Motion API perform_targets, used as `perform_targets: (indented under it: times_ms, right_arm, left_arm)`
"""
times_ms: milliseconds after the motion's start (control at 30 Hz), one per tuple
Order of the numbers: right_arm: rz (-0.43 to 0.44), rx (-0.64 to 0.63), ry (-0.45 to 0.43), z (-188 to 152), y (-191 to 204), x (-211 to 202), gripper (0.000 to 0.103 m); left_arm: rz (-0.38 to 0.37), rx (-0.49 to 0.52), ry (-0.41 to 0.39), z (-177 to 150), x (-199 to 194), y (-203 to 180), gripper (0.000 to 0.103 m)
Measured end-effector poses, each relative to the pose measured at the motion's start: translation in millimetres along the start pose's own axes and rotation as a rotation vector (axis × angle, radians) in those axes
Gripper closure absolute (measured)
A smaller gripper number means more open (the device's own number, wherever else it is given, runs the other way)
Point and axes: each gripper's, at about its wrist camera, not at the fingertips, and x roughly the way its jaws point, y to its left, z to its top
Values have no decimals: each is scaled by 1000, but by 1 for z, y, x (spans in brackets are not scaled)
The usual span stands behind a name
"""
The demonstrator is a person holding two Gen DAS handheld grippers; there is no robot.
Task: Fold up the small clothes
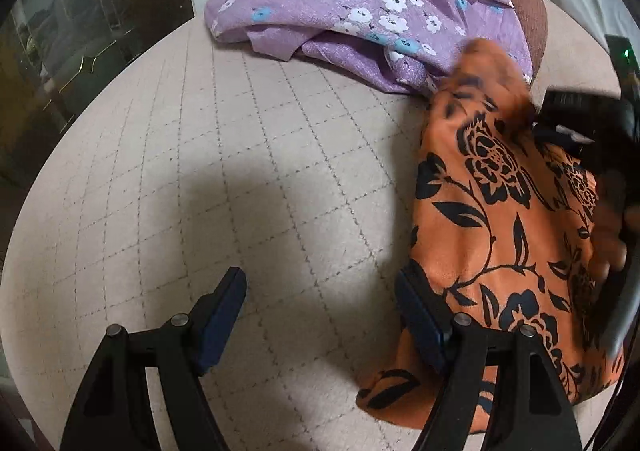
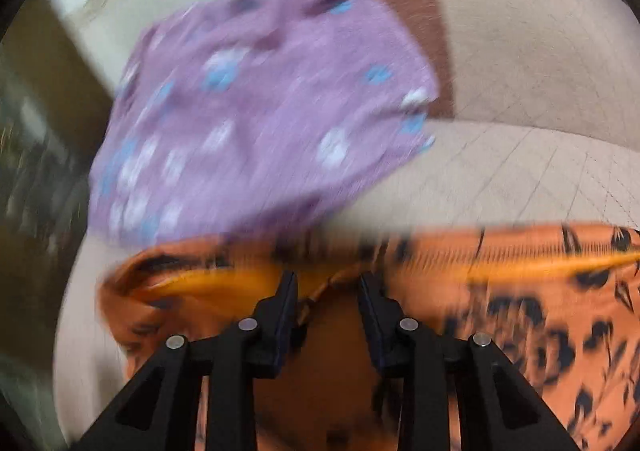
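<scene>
An orange cloth with black flower print (image 1: 500,219) lies at the right of a beige quilted seat (image 1: 240,171). My left gripper (image 1: 320,291) is open and empty just left of the cloth; its right finger touches the cloth's edge. In the blurred right wrist view my right gripper (image 2: 328,287) hangs over the orange cloth (image 2: 520,291), jaws partly apart with a cloth edge between them; whether they pinch it I cannot tell. The right gripper's body (image 1: 592,123) shows at the right edge of the left wrist view, against the cloth.
A crumpled purple garment with white and blue flowers (image 1: 360,3) (image 2: 260,103) lies at the back of the seat. A brown cushion edge (image 1: 528,15) is behind it. A dark glass cabinet (image 1: 80,31) stands to the left.
</scene>
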Motion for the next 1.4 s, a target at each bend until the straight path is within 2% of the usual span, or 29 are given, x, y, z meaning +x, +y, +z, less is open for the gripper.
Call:
perform_targets:
  times_ms: [133, 233, 333, 467, 567, 600, 667, 733, 767, 900, 933, 1033, 1100, 1267, 1400]
  right_arm:
    - [-9, 39, -63, 2, -15, -23, 68]
    - [-77, -23, -80, -21, -39, -62, 68]
    - [-176, -39, -104, -58, -86, -117, 68]
    - [-260, 23, -80, -99, -148, -170, 68]
    - [-358, 55, -1, -131, -191, -182, 68]
    - [-353, 84, 41, -146, -207, -180, 68]
    - [-321, 90, -17, -159, -212, -198, 69]
    - [-324, 105, 15, -163, -208, -207, 68]
    - [-293, 117, 9, -166, -205, -216, 68]
    - [-218, 125, -84, -181, -187, -254, 68]
    - [-196, 133, -103, -187, -186, -266, 65]
    - [-147, 153, -145, -191, -164, -274, 41]
    - [-109, 167, -194, -198, -159, -289, 41]
    - [-5, 211, -233, -202, -152, -308, 41]
    - [23, 188, -250, -204, -145, -318, 41]
  left_arm:
    - [-23, -10, -37, 3, -8, 1, 25]
    - [-42, -7, -71, 2, -20, 0, 25]
    - [-50, 14, -123, -2, -37, -7, 25]
    - [-72, 57, -195, -8, -59, -21, 25]
    - [-72, 98, -234, -17, -75, -33, 25]
    - [-76, 106, -243, -19, -80, -37, 25]
    - [-96, 116, -255, -24, -91, -45, 25]
    - [-109, 121, -273, -29, -101, -52, 25]
    - [-112, 122, -282, -30, -105, -55, 25]
    - [-118, 144, -317, -41, -122, -67, 25]
    - [-118, 146, -321, -44, -124, -68, 25]
    - [-117, 150, -327, -54, -130, -72, 25]
    - [-104, 160, -332, -62, -134, -74, 25]
    - [-85, 173, -355, -78, -146, -78, 25]
    - [-77, 183, -364, -88, -152, -84, 25]
